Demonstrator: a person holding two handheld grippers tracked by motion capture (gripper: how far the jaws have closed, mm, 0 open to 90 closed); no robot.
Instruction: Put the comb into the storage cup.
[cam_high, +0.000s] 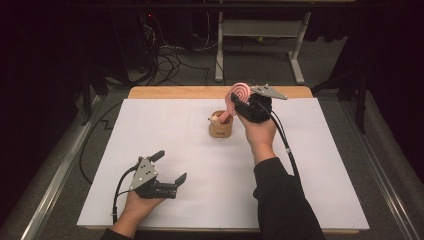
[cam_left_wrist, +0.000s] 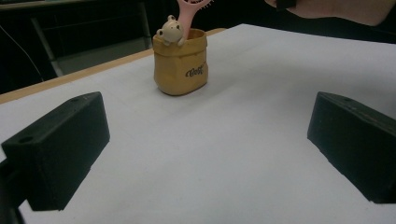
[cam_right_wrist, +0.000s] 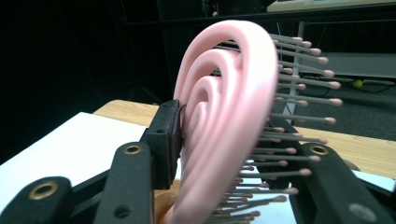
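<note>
The table (cam_high: 150, 150), under a white sheet with a wood edge showing at twelve o'clock, is the biggest thing here; dark floor, loose cables and a metal desk frame lie beyond it in a dim room. The sheet looks smooth and matte, so a light pot could slide on it if nudged.

At about one o'clock from the table's middle, the right gripper (cam_high: 239, 104) has its jaws around the head of a pink hairbrush (cam_high: 238, 95). One pad presses the back of the looped head, and the other sits among the bristles, so it reads as clamped, though loosely. The handle runs down into a small tan pot (cam_high: 220, 129) with a little bear figure (cam_left_wrist: 171, 31) on its rim.

The brush looks light, made of stiff plastic with springy pins; the ribbed head gives uneven purchase, and the bristle side will yield, so the solid back or the handle is probably the firmer hold. The pot looks light and could tip.

At seven o'clock the left gripper (cam_high: 170, 167) rests low, jaws wide apart and empty.
</note>
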